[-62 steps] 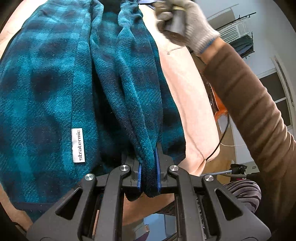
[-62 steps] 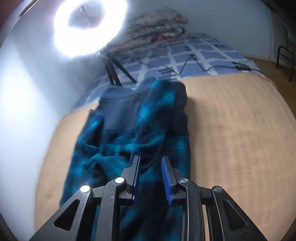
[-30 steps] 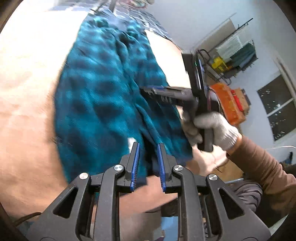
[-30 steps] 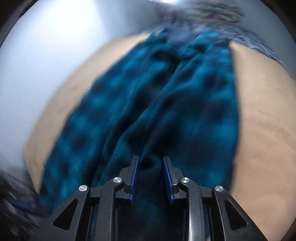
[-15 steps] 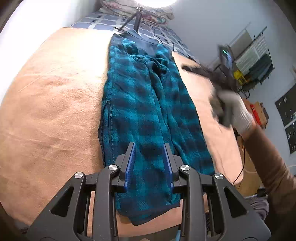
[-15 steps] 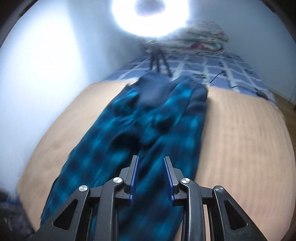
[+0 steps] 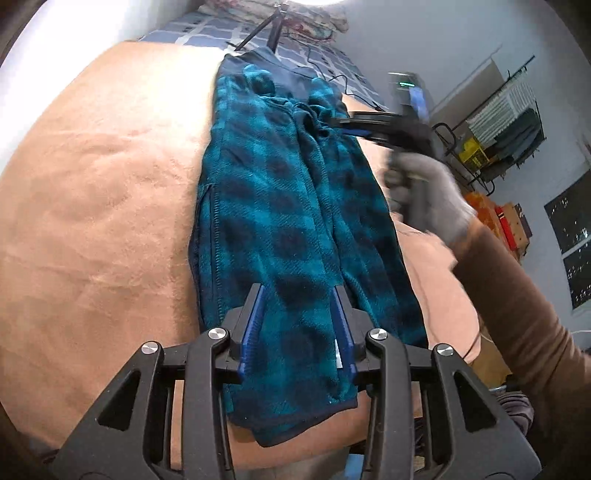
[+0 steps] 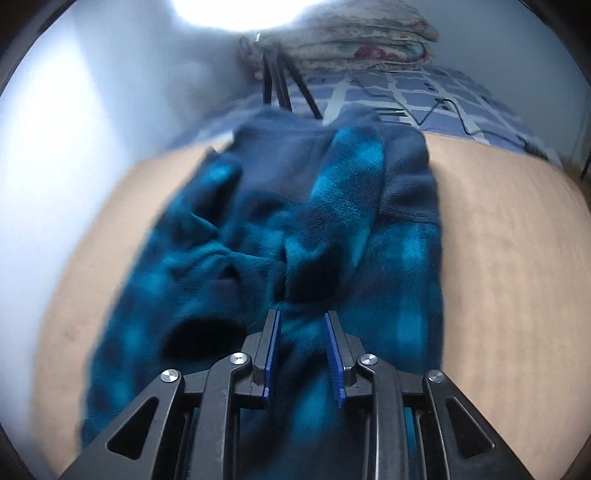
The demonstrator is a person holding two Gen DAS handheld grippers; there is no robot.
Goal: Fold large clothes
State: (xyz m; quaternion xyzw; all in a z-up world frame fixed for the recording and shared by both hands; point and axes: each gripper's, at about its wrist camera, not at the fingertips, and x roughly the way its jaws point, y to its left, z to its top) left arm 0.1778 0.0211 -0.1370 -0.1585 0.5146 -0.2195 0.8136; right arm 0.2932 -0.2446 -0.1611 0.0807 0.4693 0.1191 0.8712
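- Trousers point(image 7: 280, 206) of blue-checked fleece lie lengthwise down the middle of the bed point(image 7: 96, 192), legs side by side, hems at the near edge, waistband toward the far end by the tripod point(image 7: 266, 27).
- Left tongs point(image 7: 297, 325) hover over the hem end, jaws apart, nothing between them.
- Right tongs point(image 8: 301, 347) hang above the bunched waist area, jaws apart and holding nothing; the gloved hand point(image 7: 424, 192) carries them.
- Judging from this, the garment is laid out and roughly straightened, but the waist is still rumpled.
- No crosswise fold shows; smoothing and all folding seem left to do.
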